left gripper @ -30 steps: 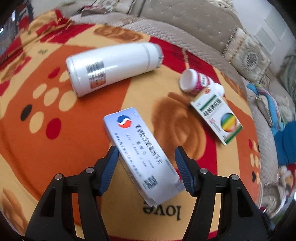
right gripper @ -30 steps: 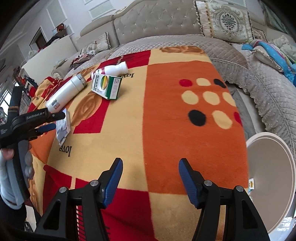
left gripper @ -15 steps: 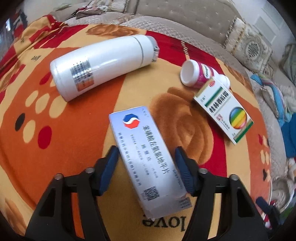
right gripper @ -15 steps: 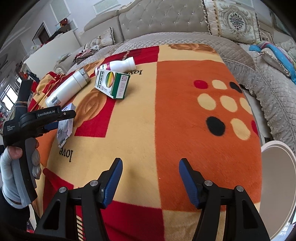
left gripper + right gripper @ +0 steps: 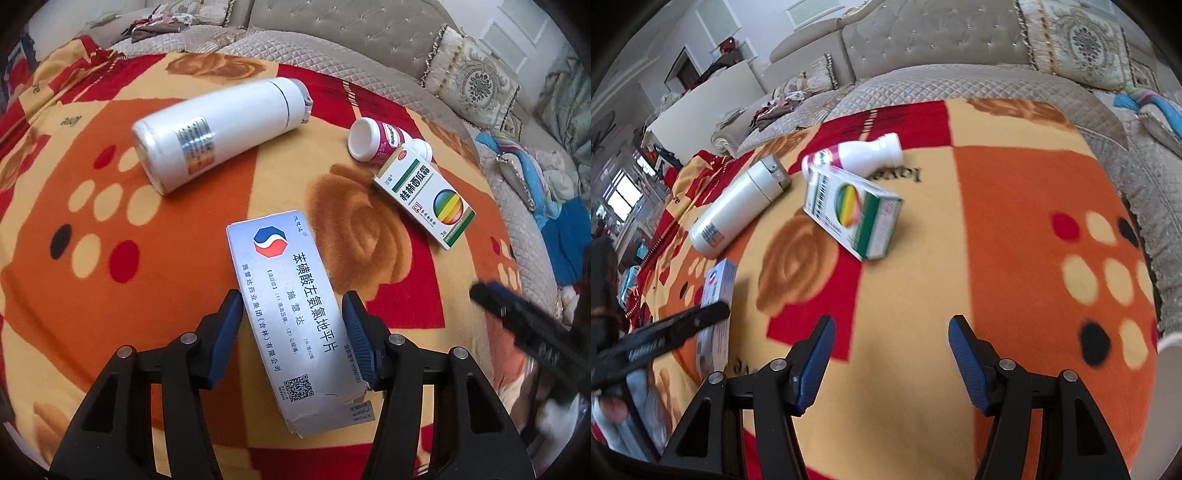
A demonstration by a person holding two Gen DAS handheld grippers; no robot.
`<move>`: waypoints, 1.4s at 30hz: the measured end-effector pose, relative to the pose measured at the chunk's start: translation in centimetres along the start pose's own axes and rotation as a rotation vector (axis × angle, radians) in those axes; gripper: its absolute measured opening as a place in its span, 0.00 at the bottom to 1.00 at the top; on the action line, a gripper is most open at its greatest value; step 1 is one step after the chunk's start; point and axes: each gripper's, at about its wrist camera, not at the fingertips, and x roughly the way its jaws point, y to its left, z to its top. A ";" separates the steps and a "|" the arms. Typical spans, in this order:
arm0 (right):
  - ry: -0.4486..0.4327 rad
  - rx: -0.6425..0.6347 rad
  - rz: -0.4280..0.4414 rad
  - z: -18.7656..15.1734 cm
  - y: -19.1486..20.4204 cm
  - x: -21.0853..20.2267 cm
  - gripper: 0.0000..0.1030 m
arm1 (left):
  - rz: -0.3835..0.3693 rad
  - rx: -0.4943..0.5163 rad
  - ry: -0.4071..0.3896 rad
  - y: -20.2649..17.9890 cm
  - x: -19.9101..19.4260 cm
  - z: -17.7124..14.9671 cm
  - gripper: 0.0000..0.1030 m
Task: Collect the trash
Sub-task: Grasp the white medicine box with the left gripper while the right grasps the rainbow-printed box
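A patterned blanket (image 5: 110, 295) covers a padded sofa seat, and the trash lies scattered on it. The biggest piece is the white flask (image 5: 218, 134), on its side at the far left. Nearer the sofa back lies a small pill bottle (image 5: 373, 138), and touching it a green box (image 5: 424, 199).

The silver box (image 5: 291, 317) lies flat on the blanket nearest the camera, between the fingers of the left claw (image 5: 291, 332). Over the last second these jaws have been closing: a second ago they stood clearly wider than the box, and now each blue pad sits right against a long side of it. Whether they press yet I cannot tell for sure; the box looks unlifted, its torn near end resting on the blanket. By my reading the grasp is about made, and lifting it away would be the next step.

The right claw (image 5: 890, 354) stands half open with nothing between its pads. It has slid across the blanket toward the green box (image 5: 857, 214) and bottle (image 5: 864, 151), which now loom larger in its view, while the white bin rim (image 5: 1171, 347) at the right edge has nearly slipped out of sight. That suggests it is heading for the green box next.
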 end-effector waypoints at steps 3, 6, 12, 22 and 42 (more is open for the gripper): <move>-0.017 -0.009 -0.009 1.8 0.5 0.2 0.59 | -0.001 0.001 -0.002 0.6 -0.4 0.0 0.52; -0.049 0.011 -0.014 3.4 0.1 -0.1 0.59 | -0.002 0.001 -0.006 0.9 -0.6 0.1 0.52; -0.051 0.078 -0.029 6.5 -1.6 1.0 0.59 | 0.003 -0.003 -0.013 1.7 -1.3 0.3 0.52; 0.026 0.100 -0.028 8.2 -2.3 4.1 0.59 | 0.026 -0.022 -0.024 3.3 -2.2 0.2 0.52; 0.046 0.083 -0.072 9.7 -2.3 6.7 0.59 | 0.029 -0.020 -0.016 2.5 -1.6 0.1 0.52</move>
